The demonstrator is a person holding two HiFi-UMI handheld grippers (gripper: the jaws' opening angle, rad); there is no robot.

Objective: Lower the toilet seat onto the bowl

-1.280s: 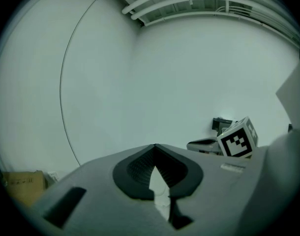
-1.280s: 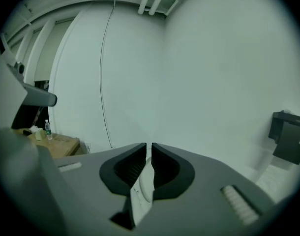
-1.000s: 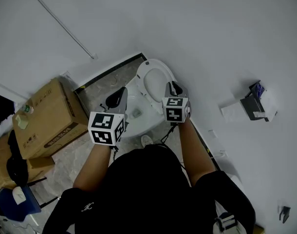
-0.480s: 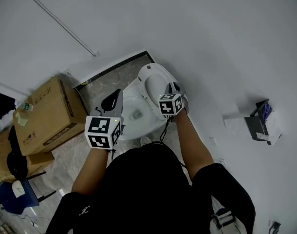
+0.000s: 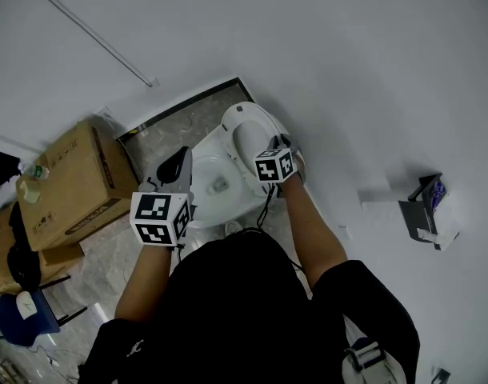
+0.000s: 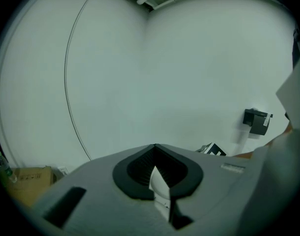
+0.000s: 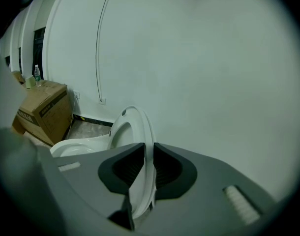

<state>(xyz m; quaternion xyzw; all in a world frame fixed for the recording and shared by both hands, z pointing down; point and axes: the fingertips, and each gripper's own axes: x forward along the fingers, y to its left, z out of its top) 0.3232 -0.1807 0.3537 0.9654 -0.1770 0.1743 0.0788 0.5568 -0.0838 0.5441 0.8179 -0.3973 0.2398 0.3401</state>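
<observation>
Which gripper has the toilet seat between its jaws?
The right gripper: its closing jaws straddle the raised toilet seat; the left gripper just faces the wall.

Black short-sleeved shirt (image 5: 244, 310) (small white logo (image 5: 137, 346)); the grey left gripper (image 5: 180, 157) bears a black-and-white marker cube (image 5: 158, 218).

Head cam's looking steeply down onto the toilet bowl (image 5: 216, 184). Right gripper cam's sitting tight against the toilet seat (image 7: 136, 132); left one's aiming at bare wall (image 6: 165, 82). Head and right views are sharing the cardboard box (image 5: 68, 184).
</observation>
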